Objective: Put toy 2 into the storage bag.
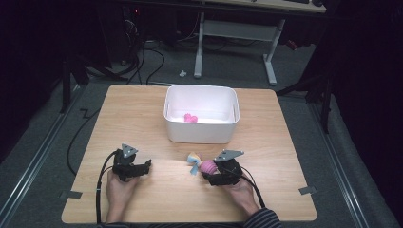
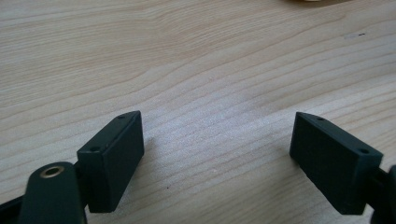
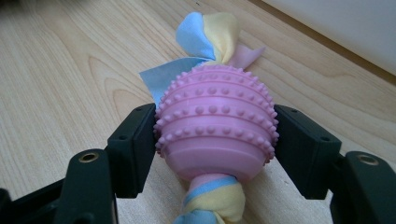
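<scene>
Clamped between the two black fingers of the right gripper point(image 3: 215, 144), low in the right gripper view, a pink studded rubber ball threaded on a blue, yellow and pink cloth strip point(image 3: 215, 128) is seen, its sides touched by both pads while it rests on the light wooden desk point(image 3: 60, 70). Knotted cloth ends are shown above and below the ball. In the high view the same toy point(image 1: 205, 166) is found at lower centre, held by the right gripper point(image 1: 219, 175) in a hand with a striped sleeve. Just beyond it, at centre frame, a white rectangular plastic bin point(image 1: 201, 134) is placed, and a small pink object point(image 1: 190, 118) is seen inside on its floor. Nothing is seen between toy and bin but bare desk. At lower left the left gripper point(image 1: 142, 167) is held well apart from the toy; in the left gripper view its fingers point(image 2: 116, 158) are spread wide over bare wood.
</scene>
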The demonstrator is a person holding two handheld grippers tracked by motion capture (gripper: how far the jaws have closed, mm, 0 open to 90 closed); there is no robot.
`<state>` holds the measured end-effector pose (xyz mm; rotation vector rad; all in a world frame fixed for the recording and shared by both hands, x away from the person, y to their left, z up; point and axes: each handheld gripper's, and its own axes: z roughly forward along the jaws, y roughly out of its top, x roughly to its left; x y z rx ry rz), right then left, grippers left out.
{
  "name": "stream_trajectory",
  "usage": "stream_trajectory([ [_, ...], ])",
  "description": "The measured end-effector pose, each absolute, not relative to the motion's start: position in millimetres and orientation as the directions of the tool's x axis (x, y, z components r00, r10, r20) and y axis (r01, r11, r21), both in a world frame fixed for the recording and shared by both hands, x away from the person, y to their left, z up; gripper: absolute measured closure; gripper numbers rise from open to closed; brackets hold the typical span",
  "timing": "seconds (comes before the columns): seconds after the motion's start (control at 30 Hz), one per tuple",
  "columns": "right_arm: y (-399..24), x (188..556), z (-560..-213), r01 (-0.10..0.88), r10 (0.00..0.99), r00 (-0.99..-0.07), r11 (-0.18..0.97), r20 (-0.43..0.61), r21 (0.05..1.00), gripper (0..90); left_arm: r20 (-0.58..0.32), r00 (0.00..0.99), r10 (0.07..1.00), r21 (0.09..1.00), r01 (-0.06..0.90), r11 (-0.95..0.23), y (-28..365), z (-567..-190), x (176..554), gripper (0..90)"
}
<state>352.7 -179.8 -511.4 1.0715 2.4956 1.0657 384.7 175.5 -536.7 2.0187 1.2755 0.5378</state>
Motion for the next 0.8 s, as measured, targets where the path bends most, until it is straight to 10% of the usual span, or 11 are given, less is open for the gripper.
stream_trajectory([
  [0.8,-209.1,343.4,-485.7,0.522,0.730,-0.679,0.407,0.077,0.750,33.9,-0.013,0.434,0.901,0.730,0.619,-0.288,175.5,-536.7,384.7,17.8],
])
